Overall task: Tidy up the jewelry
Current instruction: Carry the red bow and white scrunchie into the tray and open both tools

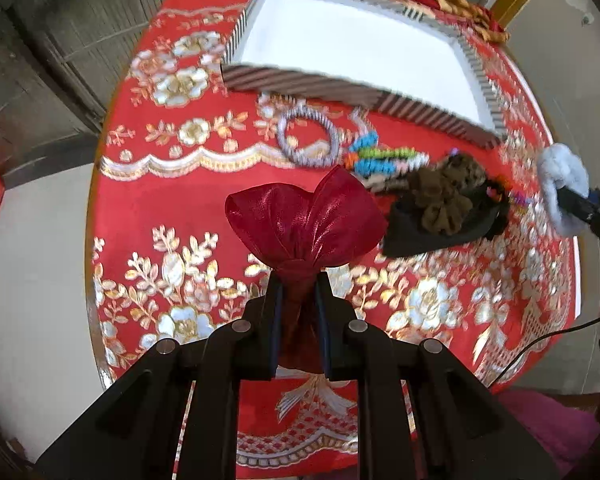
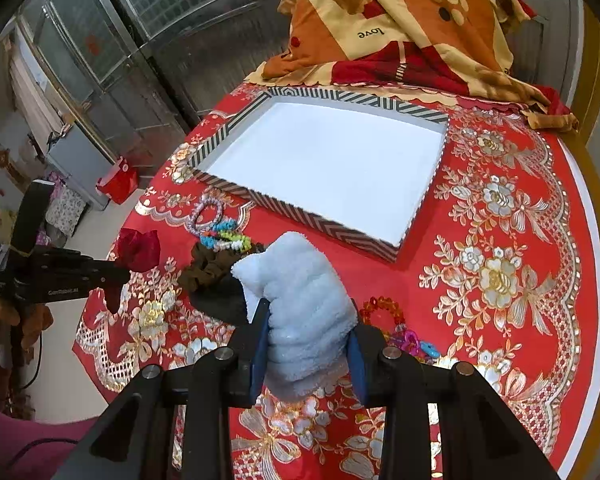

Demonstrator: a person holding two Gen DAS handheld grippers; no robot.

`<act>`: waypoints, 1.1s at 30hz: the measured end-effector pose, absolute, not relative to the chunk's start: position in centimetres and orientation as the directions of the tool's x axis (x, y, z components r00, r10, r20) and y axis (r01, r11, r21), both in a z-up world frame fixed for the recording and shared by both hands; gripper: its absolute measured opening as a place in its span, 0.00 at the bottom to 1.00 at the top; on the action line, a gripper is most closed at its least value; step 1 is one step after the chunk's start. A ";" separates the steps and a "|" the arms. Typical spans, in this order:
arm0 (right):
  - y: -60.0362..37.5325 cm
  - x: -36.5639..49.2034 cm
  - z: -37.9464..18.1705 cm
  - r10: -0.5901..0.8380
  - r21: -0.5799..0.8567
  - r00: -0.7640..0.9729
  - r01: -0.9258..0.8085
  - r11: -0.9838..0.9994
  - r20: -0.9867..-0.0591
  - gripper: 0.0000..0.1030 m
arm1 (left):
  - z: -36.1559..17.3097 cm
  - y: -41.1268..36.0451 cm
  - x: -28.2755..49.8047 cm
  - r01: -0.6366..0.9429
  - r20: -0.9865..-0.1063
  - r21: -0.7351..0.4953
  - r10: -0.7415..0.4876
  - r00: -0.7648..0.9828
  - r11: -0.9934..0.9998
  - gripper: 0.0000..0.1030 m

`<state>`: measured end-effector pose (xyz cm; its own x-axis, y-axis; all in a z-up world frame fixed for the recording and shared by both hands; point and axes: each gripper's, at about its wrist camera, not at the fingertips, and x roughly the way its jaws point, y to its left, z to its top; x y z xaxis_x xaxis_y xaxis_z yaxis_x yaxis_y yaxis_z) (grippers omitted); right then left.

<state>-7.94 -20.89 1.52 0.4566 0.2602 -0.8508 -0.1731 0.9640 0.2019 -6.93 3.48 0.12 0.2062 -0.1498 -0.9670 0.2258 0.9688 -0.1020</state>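
Bracelets [image 2: 220, 234] beside striped tray [image 2: 300, 210]

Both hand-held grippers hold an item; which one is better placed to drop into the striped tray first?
Probably the right hand-held gripper: its pale blue fluffy scrunchie hangs just before the tray. The left, holding the red scrunchie, is off to the side.
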 end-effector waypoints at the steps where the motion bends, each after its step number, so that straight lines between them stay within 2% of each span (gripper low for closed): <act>1: -20.9 -7.6 1.5 0.261 0.205 0.456 -0.168 0.964 -0.851 0.31 | 0.5 3.4 -6.7 0.222 -0.963 -0.114 -0.163 0.214 0.968 0.13; 6: -19.9 -4.7 1.7 0.244 0.194 0.457 -0.154 0.969 -0.855 0.31 | 3.0 1.8 -3.9 0.234 -0.936 -0.127 -0.194 0.293 0.964 0.13; 12: -18.0 0.9 2.2 0.247 0.199 0.466 -0.150 0.968 -0.849 0.31 | 3.5 0.6 2.1 0.209 -0.920 -0.131 -0.197 0.339 0.969 0.13; 21: -16.0 8.3 -2.2 0.280 0.279 0.416 -0.064 0.958 -0.865 0.31 | -1.6 0.1 10.3 0.111 -0.953 -0.080 -0.108 0.282 0.991 0.13; 28: -15.4 11.1 -5.3 0.318 0.329 0.360 -0.031 0.944 -0.877 0.31 | -3.0 -0.3 9.8 0.122 -0.962 -0.073 -0.102 0.252 0.990 0.15; 33: -15.1 12.3 -6.5 0.330 0.340 0.338 -0.031 0.940 -0.882 0.31 | -3.7 -0.6 8.5 0.134 -0.967 -0.121 -0.147 0.208 0.984 0.15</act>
